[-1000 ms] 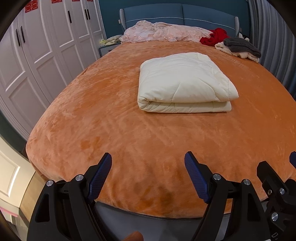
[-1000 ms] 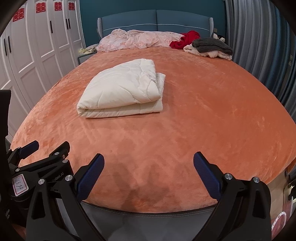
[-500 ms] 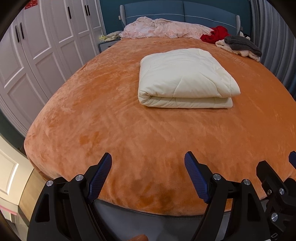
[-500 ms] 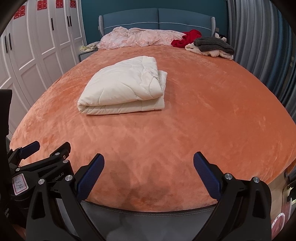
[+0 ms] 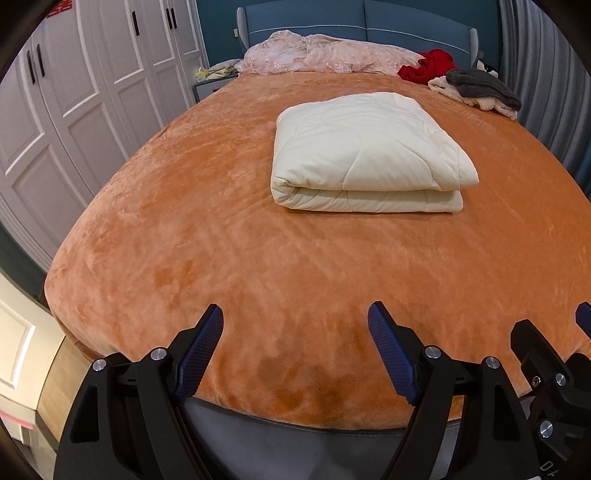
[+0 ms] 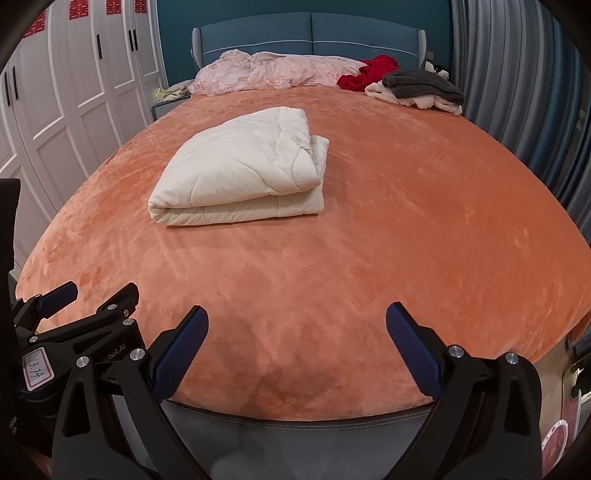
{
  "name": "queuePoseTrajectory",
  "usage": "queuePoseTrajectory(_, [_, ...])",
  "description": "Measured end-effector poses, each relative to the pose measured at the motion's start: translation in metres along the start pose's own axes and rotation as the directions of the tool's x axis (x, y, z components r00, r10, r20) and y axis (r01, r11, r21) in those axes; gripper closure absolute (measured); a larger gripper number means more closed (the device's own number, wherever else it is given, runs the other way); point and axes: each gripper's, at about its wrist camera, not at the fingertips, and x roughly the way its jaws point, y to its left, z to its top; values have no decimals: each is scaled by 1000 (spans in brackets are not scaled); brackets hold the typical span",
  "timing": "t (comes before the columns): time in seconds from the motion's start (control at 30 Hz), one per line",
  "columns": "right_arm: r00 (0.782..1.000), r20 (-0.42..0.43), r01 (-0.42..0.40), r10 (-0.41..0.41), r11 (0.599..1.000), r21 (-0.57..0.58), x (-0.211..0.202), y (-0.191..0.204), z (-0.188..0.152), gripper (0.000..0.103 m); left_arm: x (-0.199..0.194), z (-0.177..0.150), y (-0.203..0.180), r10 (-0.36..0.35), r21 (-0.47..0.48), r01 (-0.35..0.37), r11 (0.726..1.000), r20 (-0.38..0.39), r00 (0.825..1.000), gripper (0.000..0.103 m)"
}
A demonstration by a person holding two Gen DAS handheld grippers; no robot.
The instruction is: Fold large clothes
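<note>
Hanging over the near edge of the bed (image 5: 155,229), the left gripper (image 5: 295,325) has its two blue fingers spread wide, and nothing is between them. The right gripper (image 6: 297,326) is just beside it and looks the same, wide apart and holding nothing.

Under both is an orange fuzzy bed cover (image 6: 424,229). It looks soft and smooth.

Farther ahead, well apart from the fingers, lies the cream quilt (image 5: 365,147). It is ahead and a bit to the right of the left gripper, and ahead and to the left of the right gripper (image 6: 240,166). It is already folded into a thick, puffy stack with a rounded fold facing the grippers.

I think it is light but big and squishy. It will sag and slide if only the top layer is pinched. A good hold would be at the two near corners, low down, so all the layers are caught together.

Past the quilt, by the blue headboard (image 6: 310,31), are a pink crumpled blanket (image 6: 273,72), a red cloth (image 6: 369,72) and a grey and cream pile (image 6: 421,88).
</note>
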Motion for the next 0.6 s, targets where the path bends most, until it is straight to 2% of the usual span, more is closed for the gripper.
queuePoseTrajectory(0.37, [1000, -7, 7, -7, 1000, 4, 3, 4, 0, 8, 3, 1, -1, 9, 0, -9, 1000, 22, 1000, 27])
queuePoseTrajectory(0.6, [1000, -9, 10, -10, 1000, 0, 4, 6, 0, 8, 5, 1, 2, 5, -9, -5, 1000, 10, 1000, 27])
